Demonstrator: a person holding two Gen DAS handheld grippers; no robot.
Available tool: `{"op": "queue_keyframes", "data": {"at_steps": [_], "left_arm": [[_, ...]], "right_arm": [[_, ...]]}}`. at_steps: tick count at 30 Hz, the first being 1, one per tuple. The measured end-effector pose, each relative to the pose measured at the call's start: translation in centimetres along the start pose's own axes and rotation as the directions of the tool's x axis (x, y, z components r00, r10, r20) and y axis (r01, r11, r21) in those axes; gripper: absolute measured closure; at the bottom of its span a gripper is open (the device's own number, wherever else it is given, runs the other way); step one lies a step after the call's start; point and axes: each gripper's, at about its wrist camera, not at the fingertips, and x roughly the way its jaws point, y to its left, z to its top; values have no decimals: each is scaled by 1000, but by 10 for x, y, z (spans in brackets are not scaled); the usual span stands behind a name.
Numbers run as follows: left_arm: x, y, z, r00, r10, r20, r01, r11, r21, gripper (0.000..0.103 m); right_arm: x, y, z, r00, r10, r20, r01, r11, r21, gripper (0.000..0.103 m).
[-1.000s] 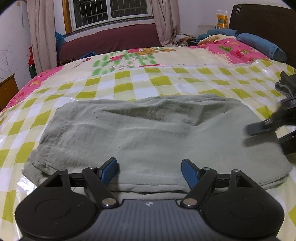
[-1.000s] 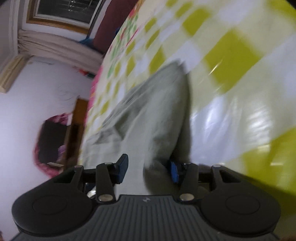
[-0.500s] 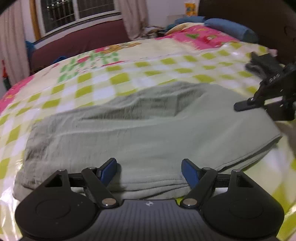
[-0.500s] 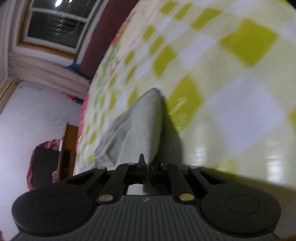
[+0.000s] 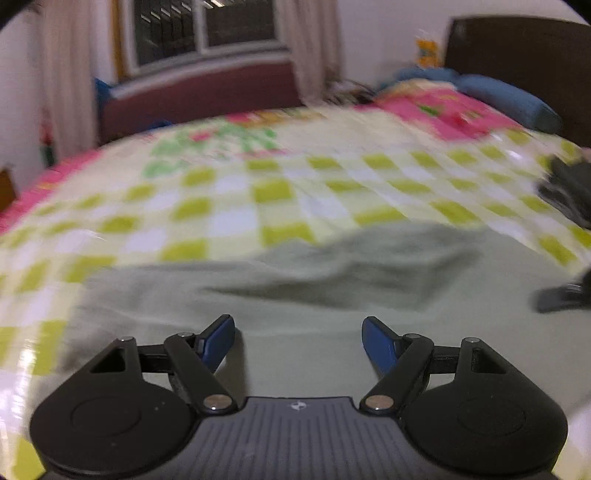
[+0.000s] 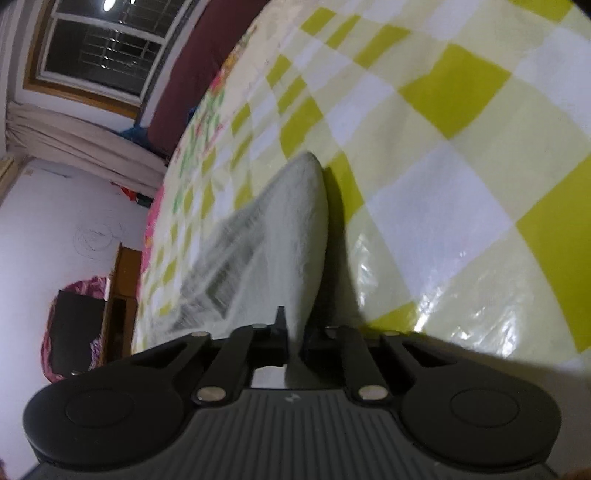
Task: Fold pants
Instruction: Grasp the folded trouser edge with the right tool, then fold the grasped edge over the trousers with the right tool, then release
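Pale grey-green pants (image 5: 332, 295) lie folded flat on the checked bedspread (image 5: 229, 206). My left gripper (image 5: 298, 341) hovers over their near part, open, with blue pads apart and nothing between them. The left wrist view is blurred. At its right edge the right gripper's black body (image 5: 565, 295) shows over the pants' right end. In the right wrist view my right gripper (image 6: 294, 338) is shut on the edge of the pants (image 6: 288, 236), which rise in a lifted fold from between the fingers.
A pink pillow (image 5: 454, 110) and blue bolster (image 5: 509, 99) lie at the dark headboard (image 5: 517, 55). A window with curtains (image 5: 203, 33) and a maroon bench (image 5: 199, 99) stand beyond the bed. A wooden cabinet (image 6: 122, 280) stands by the wall.
My right gripper closed on the pants' edge and lifted it slightly. The left gripper slid sideways over the pants, still open.
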Motion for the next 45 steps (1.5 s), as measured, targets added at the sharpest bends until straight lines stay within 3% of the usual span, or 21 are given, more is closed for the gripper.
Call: {"op": "queue_keyframes", "data": {"at_steps": [3, 5, 8, 12, 19, 25, 28, 32, 35, 38, 42, 45], "left_arm": [[-3, 10, 4, 997, 38, 71, -37, 999, -20, 14], [7, 10, 5, 997, 66, 44, -66, 998, 2, 14], [38, 1, 2, 993, 72, -89, -67, 996, 65, 13], [37, -12, -5, 993, 109, -44, -100, 982, 158, 13], [17, 6, -8, 998, 47, -45, -40, 991, 127, 13], [10, 8, -12, 997, 17, -76, -4, 985, 172, 13], [-1, 18, -11, 991, -44, -124, 62, 987, 148, 13], [-24, 36, -21, 984, -76, -162, 94, 990, 109, 13], [-42, 52, -30, 977, -121, -176, 128, 991, 30, 13], [-49, 65, -34, 975, -134, -177, 131, 991, -29, 13], [-49, 82, -34, 972, -170, -165, 151, 981, -124, 13], [-54, 92, -37, 969, -191, -155, 164, 971, -173, 13]], "right_arm": [[-8, 15, 1, 1000, -23, 11, 23, 999, -36, 97], [-9, 21, 0, 999, -30, 14, 31, 999, -41, 97], [-6, 32, -1, 999, -29, 14, 30, 999, -41, 97], [-12, 56, -2, 999, -14, 29, 16, 998, -64, 97], [4, 121, 6, 999, 37, 29, -32, 984, -177, 97], [48, 183, -1, 1000, 7, -21, -13, 949, -315, 97], [78, 216, -10, 998, -17, -57, -6, 920, -392, 97], [118, 256, -32, 990, -62, -127, -10, 869, -495, 97], [149, 283, -60, 967, -127, -222, -30, 806, -591, 97], [171, 296, -89, 951, -180, -251, -36, 743, -669, 96], [198, 291, -105, 928, -232, -290, -16, 755, -656, 95], [206, 287, -106, 917, -228, -326, -21, 791, -611, 90]]}}
